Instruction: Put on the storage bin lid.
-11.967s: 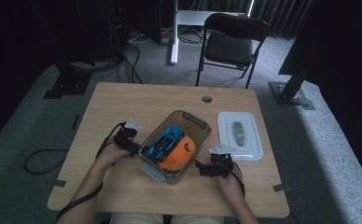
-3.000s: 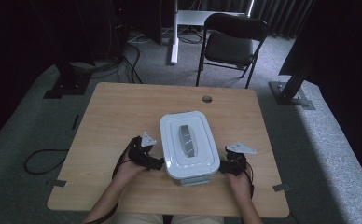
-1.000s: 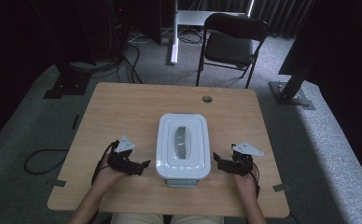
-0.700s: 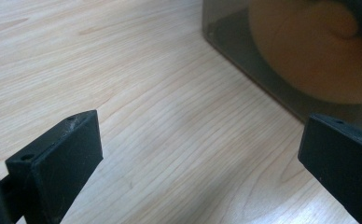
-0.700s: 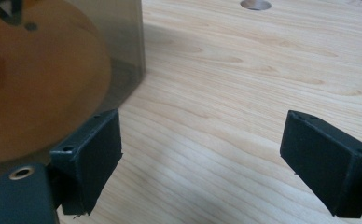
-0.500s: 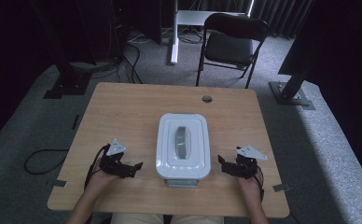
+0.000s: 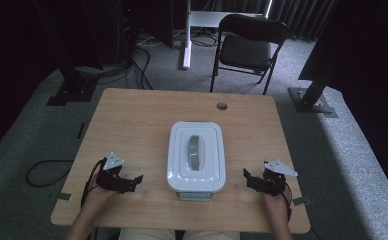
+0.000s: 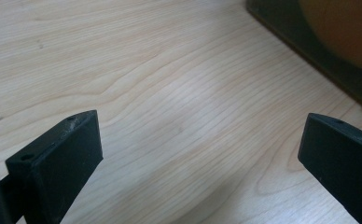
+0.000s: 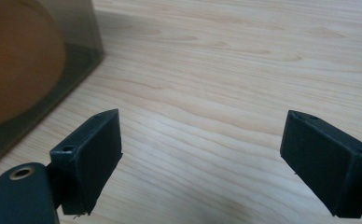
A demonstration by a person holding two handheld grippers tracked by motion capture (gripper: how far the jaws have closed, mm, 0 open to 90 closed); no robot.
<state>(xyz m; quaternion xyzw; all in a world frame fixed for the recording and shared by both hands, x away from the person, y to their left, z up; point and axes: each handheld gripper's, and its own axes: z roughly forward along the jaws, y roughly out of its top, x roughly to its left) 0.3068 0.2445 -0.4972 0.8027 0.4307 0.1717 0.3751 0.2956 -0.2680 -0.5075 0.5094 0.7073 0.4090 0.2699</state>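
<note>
Both tongs drawn back from one lidded box, left tongs wide, right tongs wide

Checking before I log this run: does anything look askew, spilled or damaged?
Nothing stands out. The white rectangular lid sits square on the clear plastic box; both open grippers, left and right, rest apart from it.

The high view looks forward and down from above the person's side, taking in the whole surface and a chair beyond. Each gripper view sits low and close over the wood, looking out between its own claw's jaws: the left claw and the right claw. All three views share the lidded container, whose dark wall edges the left gripper view and the right gripper view.
</note>
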